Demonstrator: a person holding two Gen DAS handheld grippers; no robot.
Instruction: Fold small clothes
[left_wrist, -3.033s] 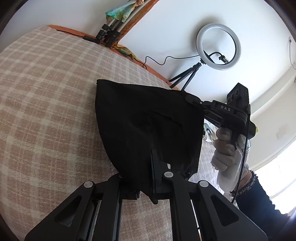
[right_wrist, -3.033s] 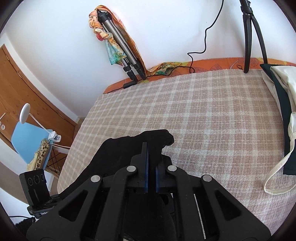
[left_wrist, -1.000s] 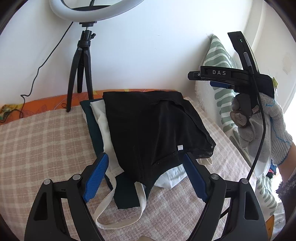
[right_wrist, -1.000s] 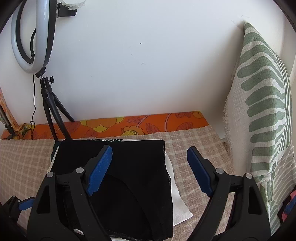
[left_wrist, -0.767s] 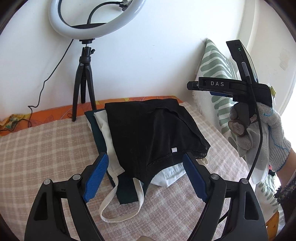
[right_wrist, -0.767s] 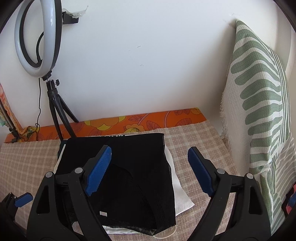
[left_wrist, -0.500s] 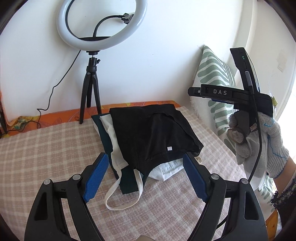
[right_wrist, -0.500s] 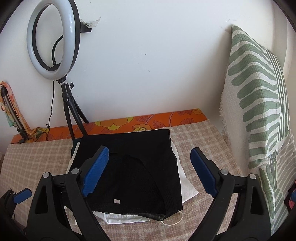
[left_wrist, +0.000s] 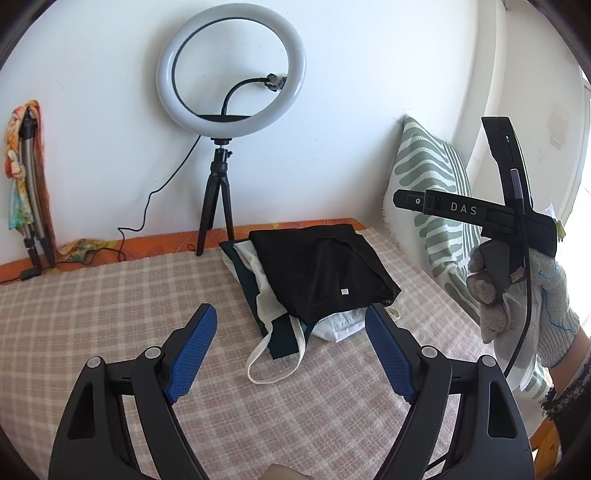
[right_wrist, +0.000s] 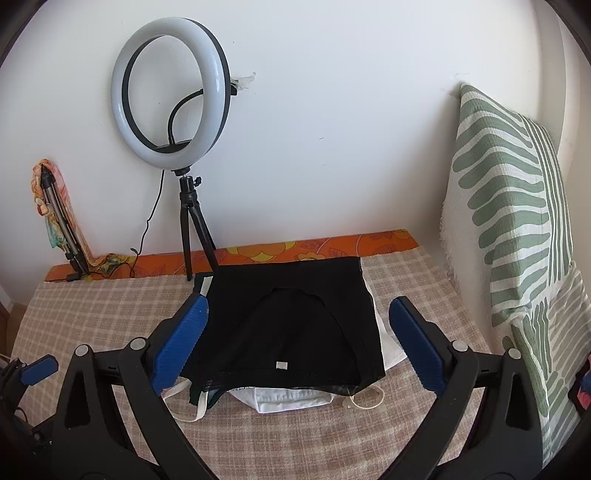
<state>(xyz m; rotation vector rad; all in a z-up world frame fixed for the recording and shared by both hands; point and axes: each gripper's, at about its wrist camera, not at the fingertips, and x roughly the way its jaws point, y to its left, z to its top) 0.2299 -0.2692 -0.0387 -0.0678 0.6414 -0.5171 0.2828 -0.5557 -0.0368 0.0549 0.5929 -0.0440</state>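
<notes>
A folded black garment (left_wrist: 321, 271) (right_wrist: 291, 325) lies on top of a stack of folded clothes: a white piece (left_wrist: 338, 325) (right_wrist: 291, 400) and a dark green piece (left_wrist: 284, 338) with a cream strap loop (left_wrist: 275, 365). The stack sits on the checked bed cover (left_wrist: 110, 306) near the far wall. My left gripper (left_wrist: 291, 347) is open and empty, held back from the stack's near edge. My right gripper (right_wrist: 295, 339) is open and empty, its jaws standing either side of the black garment. It also shows in the left wrist view (left_wrist: 476, 214), held in a gloved hand.
A ring light on a tripod (left_wrist: 221, 122) (right_wrist: 173, 110) stands at the wall behind the stack. A green-striped pillow (left_wrist: 432, 206) (right_wrist: 517, 221) leans at the right. A folded tripod with a colourful cloth (left_wrist: 26, 177) (right_wrist: 59, 218) leans at the far left.
Both grippers carried the black garment over, let it go onto the stack and opened. Since a second ago both have pulled back and up from the stack.
</notes>
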